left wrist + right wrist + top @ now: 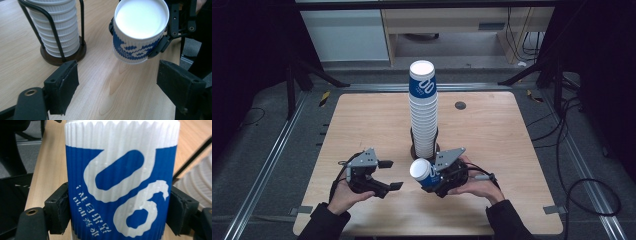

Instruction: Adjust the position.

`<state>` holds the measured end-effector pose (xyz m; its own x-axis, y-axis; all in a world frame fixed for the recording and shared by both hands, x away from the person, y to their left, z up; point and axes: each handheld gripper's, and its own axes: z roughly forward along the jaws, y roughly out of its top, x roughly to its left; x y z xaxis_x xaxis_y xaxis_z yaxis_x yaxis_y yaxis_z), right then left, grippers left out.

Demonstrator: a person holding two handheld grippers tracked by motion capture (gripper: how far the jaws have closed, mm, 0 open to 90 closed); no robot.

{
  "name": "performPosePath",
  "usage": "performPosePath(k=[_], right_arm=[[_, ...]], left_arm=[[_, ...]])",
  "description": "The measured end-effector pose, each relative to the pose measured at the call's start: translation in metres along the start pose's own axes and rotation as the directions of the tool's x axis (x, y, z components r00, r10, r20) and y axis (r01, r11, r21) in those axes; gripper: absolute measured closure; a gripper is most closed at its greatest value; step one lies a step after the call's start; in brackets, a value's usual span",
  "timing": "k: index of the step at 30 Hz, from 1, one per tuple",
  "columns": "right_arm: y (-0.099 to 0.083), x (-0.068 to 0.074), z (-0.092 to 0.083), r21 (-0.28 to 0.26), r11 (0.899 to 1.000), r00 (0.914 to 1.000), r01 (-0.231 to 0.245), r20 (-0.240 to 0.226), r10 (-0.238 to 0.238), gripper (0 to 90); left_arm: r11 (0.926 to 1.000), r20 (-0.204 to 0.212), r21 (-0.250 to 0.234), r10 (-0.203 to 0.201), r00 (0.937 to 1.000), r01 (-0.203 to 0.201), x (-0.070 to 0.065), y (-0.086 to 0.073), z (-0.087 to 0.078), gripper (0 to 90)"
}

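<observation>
Right now the right gripper (pixel 432 176) has its fingers clenched on a single paper cup (pixel 423 172), held above the tabletop (pixel 492 150) near the middle of its near edge, in front of the cup stack (pixel 423 107). The left gripper (pixel 387 175) sits beside it toward the near-left corner, fingers released with nothing between them, aimed at the cup.

Judging from this, the step is a handover or a two-handed steadying of the cup. To do it well, the left fingers should close on the ribbed wall below the rim and opposite the right pads, gently, since thin paper will likely buckle under a hard squeeze; the right should let go only once the left grip is firm.

The cup is a tapered cylinder, corrugated along its height, white with blue print and a smooth white inside. The stack is the same ribbed paper, nested tall inside a black wire holder (pixel 53 32) on a round dark wooden base (pixel 75 53). The tabletop is pale wood grain, matte.
</observation>
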<state>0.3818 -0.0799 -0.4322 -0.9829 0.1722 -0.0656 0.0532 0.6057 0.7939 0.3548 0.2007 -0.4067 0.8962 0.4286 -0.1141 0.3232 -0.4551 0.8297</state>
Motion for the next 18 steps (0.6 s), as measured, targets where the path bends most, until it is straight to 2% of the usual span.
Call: performPosePath(k=[9,17,18], right_arm=[[0.004,0.007,0.02,0.049,0.998,0.9979,0.039,-0.053,-0.036,20.9],[0.01,0.013,0.033,0.082,0.993,0.9937,0.085,-0.081,-0.078,20.9],[0.01,0.014,0.034,0.086,0.993,0.9938,0.079,-0.085,-0.072,20.9]], left_arm=[[0.999,0.049,0.028,0.033,0.9982,-0.034,-0.006,0.002,0.004,19.8],[0.9959,0.079,0.078,0.04,0.996,-0.047,-0.011,0.002,0.015,20.7],[0.9947,0.081,0.088,0.047,0.9956,-0.054,-0.012,0.002,0.016,20.7]])
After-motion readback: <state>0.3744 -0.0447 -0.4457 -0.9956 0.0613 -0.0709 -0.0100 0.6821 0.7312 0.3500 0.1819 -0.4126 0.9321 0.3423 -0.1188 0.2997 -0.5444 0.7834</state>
